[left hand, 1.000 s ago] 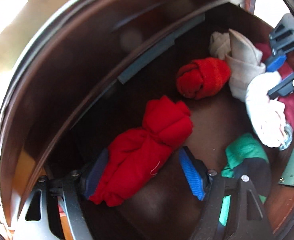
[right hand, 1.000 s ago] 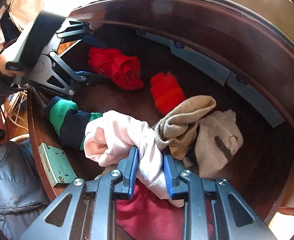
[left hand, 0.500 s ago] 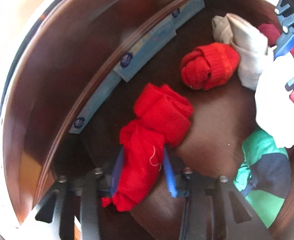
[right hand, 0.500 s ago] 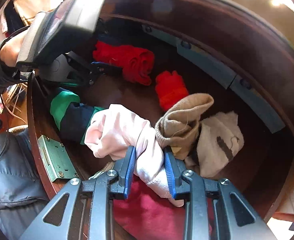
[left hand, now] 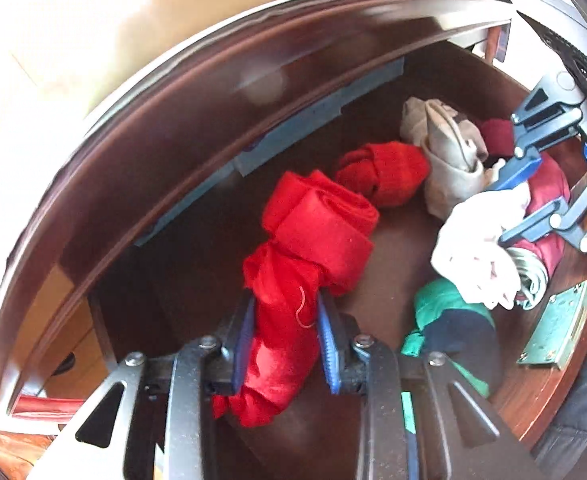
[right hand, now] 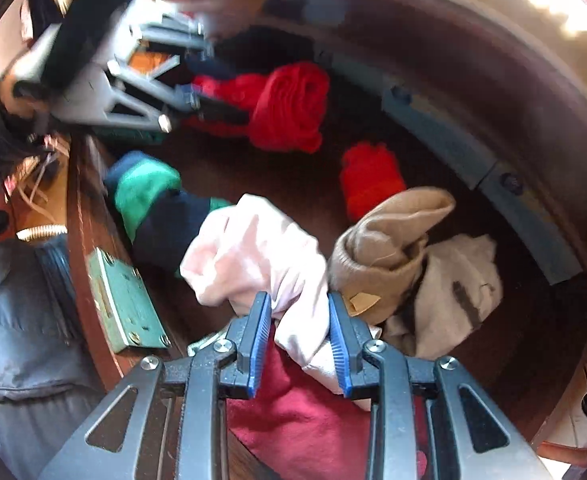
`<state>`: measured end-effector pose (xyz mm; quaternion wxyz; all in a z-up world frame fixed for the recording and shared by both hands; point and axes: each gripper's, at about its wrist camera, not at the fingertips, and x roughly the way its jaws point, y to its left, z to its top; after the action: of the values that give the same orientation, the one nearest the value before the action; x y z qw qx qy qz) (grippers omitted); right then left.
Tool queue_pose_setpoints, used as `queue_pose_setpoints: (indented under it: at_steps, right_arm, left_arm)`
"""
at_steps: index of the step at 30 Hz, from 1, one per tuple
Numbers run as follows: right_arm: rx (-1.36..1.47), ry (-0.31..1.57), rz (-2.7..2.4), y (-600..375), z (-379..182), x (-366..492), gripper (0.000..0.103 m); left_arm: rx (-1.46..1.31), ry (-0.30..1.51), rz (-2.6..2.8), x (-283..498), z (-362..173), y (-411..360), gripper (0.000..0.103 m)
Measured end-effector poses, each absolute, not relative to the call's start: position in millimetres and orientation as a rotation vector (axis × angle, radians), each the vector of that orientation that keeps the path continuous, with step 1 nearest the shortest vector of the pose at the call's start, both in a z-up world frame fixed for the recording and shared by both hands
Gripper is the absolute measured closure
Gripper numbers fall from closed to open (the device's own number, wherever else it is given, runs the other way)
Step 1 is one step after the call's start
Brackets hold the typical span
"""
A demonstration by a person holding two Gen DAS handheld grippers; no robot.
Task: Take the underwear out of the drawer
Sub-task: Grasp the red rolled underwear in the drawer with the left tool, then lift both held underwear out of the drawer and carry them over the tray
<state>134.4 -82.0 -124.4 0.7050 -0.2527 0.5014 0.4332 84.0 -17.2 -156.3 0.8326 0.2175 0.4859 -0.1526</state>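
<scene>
Left-wrist view: the left gripper (left hand: 285,336) is closing on a red rolled garment (left hand: 309,248) inside the dark wooden drawer (left hand: 197,184) — blue pads pressing both sides of its lower end, the rolled part reaching forward beyond the fingertips. Right-wrist view: the right gripper (right hand: 299,340) clamps a pale pink bundle (right hand: 253,256), which bulges ahead of the jaws and to their left, above a maroon cloth (right hand: 305,420). A beige sock (right hand: 385,248) lies just beside — touching the right finger.
</scene>
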Motion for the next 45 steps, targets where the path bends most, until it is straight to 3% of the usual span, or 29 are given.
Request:
queue_pose_setpoints:
  at_steps: [4, 8, 25, 45]
  right_arm:
    - [-0.564, 1.080, 0.943, -83, -121, 132, 0.084]
    - [-0.501, 1.030, 0.916, -94, -115, 130, 0.088]
    - [-0.331, 0.832, 0.906, -146, -85, 115, 0.088]
    - [-0.171, 0.692, 0.869, -195, -64, 103, 0.088]
  left_arm:
    - [0.323, 0.999, -0.313, 81, -138, 10, 0.076]
    - [0.247, 0.960, -0.279, 72, -123, 29, 0.076]
    - [0.175, 0.800, -0.243, 50, -102, 57, 0.077]
    - [0.118, 0.745, -0.251, 34, -87, 69, 0.081]
